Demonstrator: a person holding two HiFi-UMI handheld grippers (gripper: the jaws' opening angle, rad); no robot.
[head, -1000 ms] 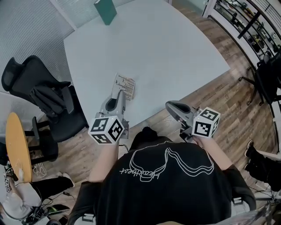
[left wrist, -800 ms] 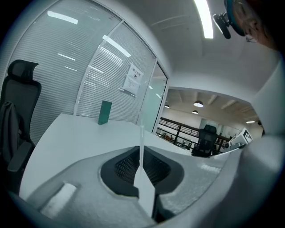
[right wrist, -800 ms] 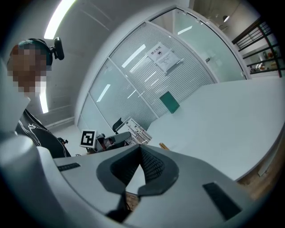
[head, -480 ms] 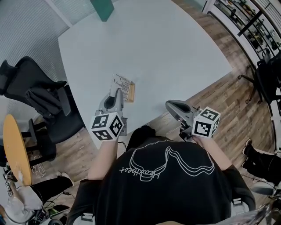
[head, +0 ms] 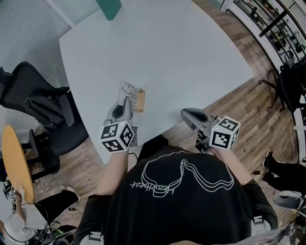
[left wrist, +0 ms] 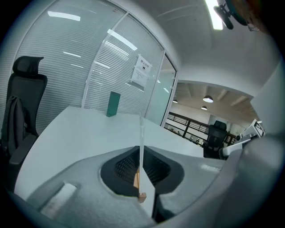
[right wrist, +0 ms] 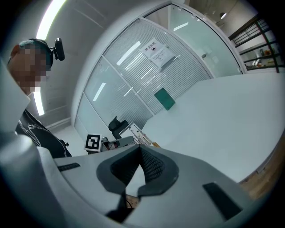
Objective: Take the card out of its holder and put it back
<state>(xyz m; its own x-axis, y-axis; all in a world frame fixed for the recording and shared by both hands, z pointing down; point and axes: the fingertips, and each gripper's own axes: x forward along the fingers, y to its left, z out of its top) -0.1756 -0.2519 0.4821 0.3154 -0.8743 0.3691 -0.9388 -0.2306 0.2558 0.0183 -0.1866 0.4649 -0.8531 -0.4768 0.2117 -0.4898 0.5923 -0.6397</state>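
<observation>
- The desk [head: 191, 57] carries the card near its near left edge.
- The left gripper [head: 126, 100] is clenched on the card and is far the nearer hand.
- The right gripper [head: 187, 114] is closed on nothing, off the desk's near edge, well apart.
- The card [head: 129, 89] stands edge-on between the left jaws.
- The wooden holder [head: 141, 100] lies along the card's lower edge.

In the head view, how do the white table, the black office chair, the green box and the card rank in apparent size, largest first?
1. white table
2. black office chair
3. card and green box: about alike; the box is farther away and cut by the frame, so unranked.
</observation>
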